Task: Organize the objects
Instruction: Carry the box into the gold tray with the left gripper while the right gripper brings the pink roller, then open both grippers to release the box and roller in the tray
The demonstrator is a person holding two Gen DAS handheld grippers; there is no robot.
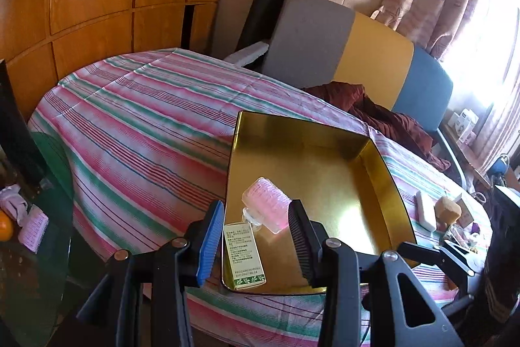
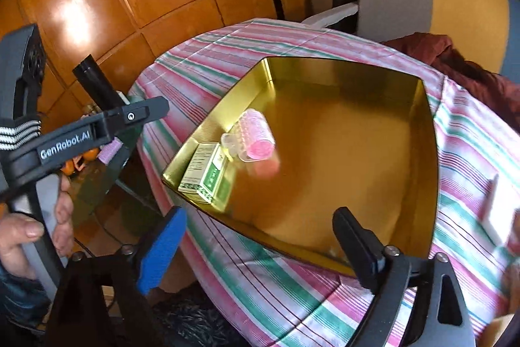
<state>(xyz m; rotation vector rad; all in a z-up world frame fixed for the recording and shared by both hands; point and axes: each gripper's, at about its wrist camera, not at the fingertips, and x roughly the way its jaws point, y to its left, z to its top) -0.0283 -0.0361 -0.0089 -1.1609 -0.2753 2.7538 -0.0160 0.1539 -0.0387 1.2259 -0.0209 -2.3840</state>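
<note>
A gold tray is lying on the worktop, which is wearing a striped cloth of pink, green and white. Inside the tray, a pink hair roller is lying on its side near the left wall, and a small green-and-white carton is sitting in the near left corner, just beside the roller.

The left tongs are hovering over that corner, jaws standing partly apart and gripping nothing; roller and carton are showing in the gap between them, below. A hand is holding the left tool by its grip.

The right tongs are hanging over the tray's near edge, jaws spread wide and holding nothing.

On the cloth right of the tray, a white block and a tan sponge-like lump are lying near each other.
</note>
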